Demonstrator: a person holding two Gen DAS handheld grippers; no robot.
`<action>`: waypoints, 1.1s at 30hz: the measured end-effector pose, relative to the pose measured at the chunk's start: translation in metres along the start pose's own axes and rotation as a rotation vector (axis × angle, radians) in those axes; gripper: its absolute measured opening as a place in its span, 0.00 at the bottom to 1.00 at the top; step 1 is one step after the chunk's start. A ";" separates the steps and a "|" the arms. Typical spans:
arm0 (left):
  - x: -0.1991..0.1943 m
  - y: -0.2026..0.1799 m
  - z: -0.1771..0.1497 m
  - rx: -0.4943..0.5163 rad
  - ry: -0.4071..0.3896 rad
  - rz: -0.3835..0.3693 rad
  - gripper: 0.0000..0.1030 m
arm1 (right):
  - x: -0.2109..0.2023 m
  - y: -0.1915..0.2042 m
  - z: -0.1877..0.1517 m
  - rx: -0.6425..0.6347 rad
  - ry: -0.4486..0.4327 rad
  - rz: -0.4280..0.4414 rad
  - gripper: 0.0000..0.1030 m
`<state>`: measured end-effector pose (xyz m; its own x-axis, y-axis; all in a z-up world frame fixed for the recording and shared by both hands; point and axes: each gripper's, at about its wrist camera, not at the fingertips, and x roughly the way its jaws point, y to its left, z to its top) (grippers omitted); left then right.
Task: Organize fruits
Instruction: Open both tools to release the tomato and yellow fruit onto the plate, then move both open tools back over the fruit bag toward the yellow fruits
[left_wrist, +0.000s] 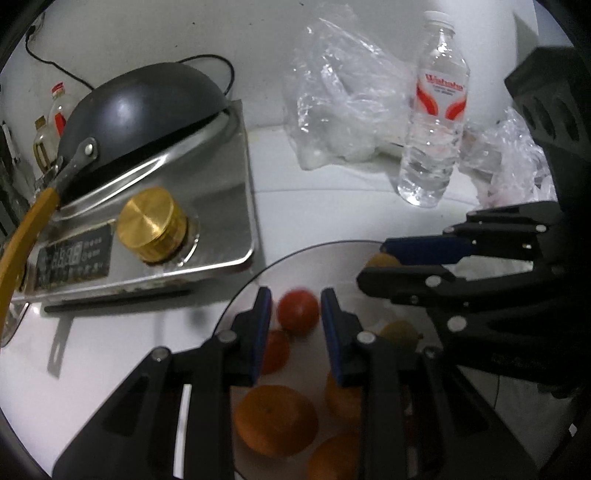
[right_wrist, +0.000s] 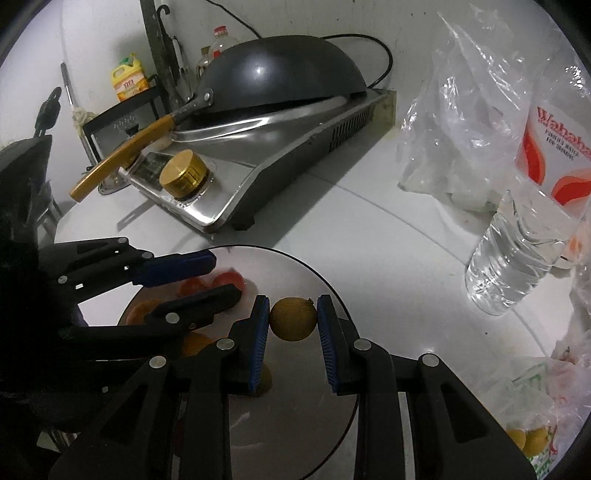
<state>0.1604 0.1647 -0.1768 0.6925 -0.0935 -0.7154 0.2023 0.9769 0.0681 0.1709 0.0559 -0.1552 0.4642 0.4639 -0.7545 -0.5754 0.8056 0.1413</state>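
The brown fruit (right_wrist: 293, 319) sits pinched between the right gripper's (right_wrist: 293, 325) pads over the tray (right_wrist: 317, 275); released from height, it could roll off. The left gripper (left_wrist: 295, 321) pinches a tomato (left_wrist: 298, 312) above the oranges (left_wrist: 277, 421); squeezing harder risks bruising it.

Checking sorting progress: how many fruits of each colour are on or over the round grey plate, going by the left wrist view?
Red round tomatoes: 2
Orange round citrus fruits: 3
Yellow-brown small round fruits: 2
Total: 7
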 end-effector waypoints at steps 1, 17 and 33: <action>0.000 0.000 0.000 -0.003 -0.001 -0.002 0.28 | 0.001 -0.001 0.000 0.003 0.002 0.002 0.28; -0.026 -0.006 -0.001 -0.024 -0.039 0.001 0.32 | -0.034 0.004 -0.002 0.005 -0.047 -0.026 0.30; -0.061 -0.052 -0.005 -0.026 -0.094 -0.038 0.33 | -0.106 -0.019 -0.038 0.019 -0.098 -0.121 0.30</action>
<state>0.1037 0.1208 -0.1401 0.7464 -0.1473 -0.6490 0.2125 0.9769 0.0227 0.1072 -0.0228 -0.1018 0.5931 0.3960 -0.7011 -0.4989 0.8641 0.0660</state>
